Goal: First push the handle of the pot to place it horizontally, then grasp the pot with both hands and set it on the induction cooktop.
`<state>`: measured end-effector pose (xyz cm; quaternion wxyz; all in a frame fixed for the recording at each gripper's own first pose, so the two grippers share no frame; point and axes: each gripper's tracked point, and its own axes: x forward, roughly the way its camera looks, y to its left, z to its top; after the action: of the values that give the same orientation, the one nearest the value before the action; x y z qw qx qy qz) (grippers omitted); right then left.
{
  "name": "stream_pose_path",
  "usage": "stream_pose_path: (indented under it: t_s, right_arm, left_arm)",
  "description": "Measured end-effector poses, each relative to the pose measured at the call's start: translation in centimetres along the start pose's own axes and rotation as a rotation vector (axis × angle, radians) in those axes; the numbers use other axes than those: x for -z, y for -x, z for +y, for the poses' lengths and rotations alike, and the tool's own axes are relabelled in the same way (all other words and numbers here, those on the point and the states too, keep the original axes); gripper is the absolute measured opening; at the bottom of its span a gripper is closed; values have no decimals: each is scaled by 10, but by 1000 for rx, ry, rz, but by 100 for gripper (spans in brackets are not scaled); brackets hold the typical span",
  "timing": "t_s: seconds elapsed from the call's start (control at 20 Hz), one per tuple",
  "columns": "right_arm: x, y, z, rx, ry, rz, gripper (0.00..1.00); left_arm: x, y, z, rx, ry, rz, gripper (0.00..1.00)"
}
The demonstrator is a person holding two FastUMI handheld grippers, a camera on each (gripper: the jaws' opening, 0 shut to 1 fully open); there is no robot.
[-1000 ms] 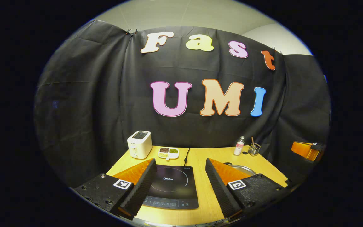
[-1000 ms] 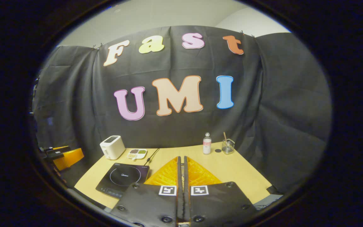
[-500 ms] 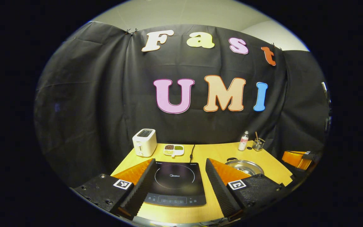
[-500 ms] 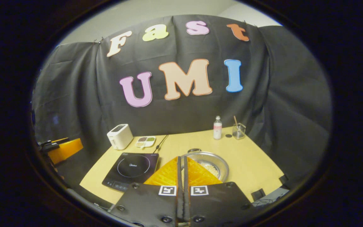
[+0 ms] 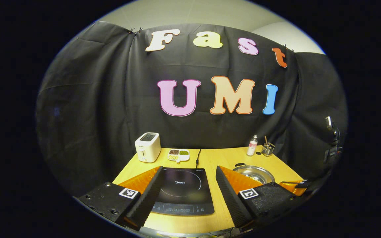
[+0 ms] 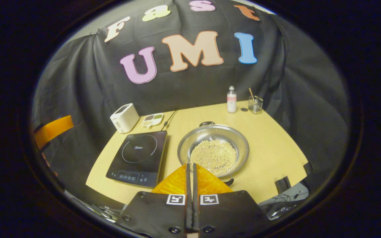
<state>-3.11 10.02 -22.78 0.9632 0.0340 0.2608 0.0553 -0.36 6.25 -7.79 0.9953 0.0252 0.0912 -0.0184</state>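
Observation:
A shallow steel pot [image 6: 214,137] holding pale beans sits on the wooden table [image 6: 270,155], right of the black induction cooktop [image 6: 137,155]. One black handle [image 6: 207,123] is on its far side, the other [image 6: 229,181] on its near side. My right gripper [image 6: 190,164] is shut and empty, raised above the pot's near rim, just left of the near handle. My left gripper [image 5: 189,168] is open, with the cooktop [image 5: 182,191] seen between its fingers. The pot [image 5: 253,173] lies to its right, and the right gripper [image 5: 294,185] hovers at the pot's near edge.
At the back of the table stand a white toaster [image 6: 124,117], a divided dish of beans [image 6: 153,119], a small bottle [image 6: 232,96] and a glass with a stick [image 6: 255,104]. The cooktop's cord [image 6: 169,120] runs backward. The left gripper [image 6: 51,130] shows far left.
The right gripper has risen and tipped down toward the table, so the whole pot has come into its view. The left gripper has barely shifted and stays open.

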Motion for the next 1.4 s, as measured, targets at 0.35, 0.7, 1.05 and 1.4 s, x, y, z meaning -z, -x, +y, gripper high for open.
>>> stream_pose_path:
  t_s: [0.35, 0.7, 1.05, 1.4]
  right_arm:
    - [56, -37, 7, -74, -155, 225, 2]
    - [91, -71, -8, -86, -211, 379, 3]
    - [121, -93, -19, -99, -213, 519, 0]
    - [120, -99, -40, -89, -202, 573, 3]
  left_arm:
    - [22, -14, 18, -44, -13, 80, 95]
    - [31, -37, 17, -84, 25, 132, 96]
    - [32, -60, -4, -118, 61, 164, 96]
    - [37, -78, -14, -155, 87, 194, 95]
